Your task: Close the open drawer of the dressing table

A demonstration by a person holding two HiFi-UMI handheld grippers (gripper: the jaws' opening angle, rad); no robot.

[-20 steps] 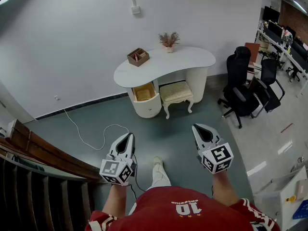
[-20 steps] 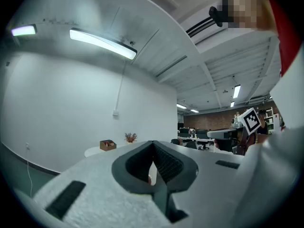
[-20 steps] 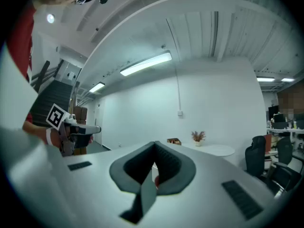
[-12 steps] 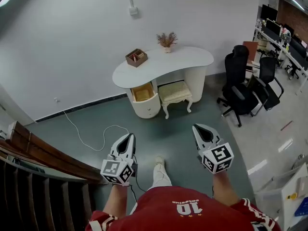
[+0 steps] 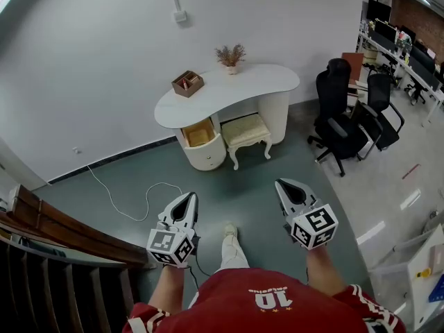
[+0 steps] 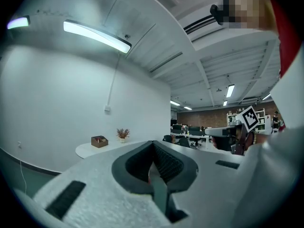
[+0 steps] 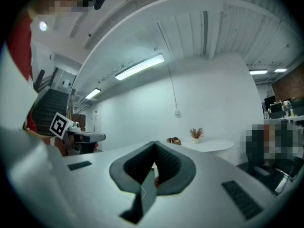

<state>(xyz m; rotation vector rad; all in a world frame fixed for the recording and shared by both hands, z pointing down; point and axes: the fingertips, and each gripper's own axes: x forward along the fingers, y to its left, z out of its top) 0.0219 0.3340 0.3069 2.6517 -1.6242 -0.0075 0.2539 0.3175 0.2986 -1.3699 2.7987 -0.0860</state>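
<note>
The person stands on the grey floor (image 5: 263,186) well apart from the dressing table (image 5: 229,92), which is against the white wall. Its drawer (image 5: 200,134) is in the rounded left pedestal and is pulled out, showing a wooden inside; whether anything lies in it is too small to tell. A stool (image 5: 248,132) is tucked under the tabletop just right of the drawer. A small box (image 5: 187,83) and a dried plant (image 5: 229,55) sit on top. Black office chairs (image 5: 343,123) stand to the right, and a white cable (image 5: 132,200) loops on the floor to the left. The left gripper (image 5: 189,197) and right gripper (image 5: 286,184) are held level, pointing towards the table. Each has its jaws together at the tips, with nothing between them.
</note>
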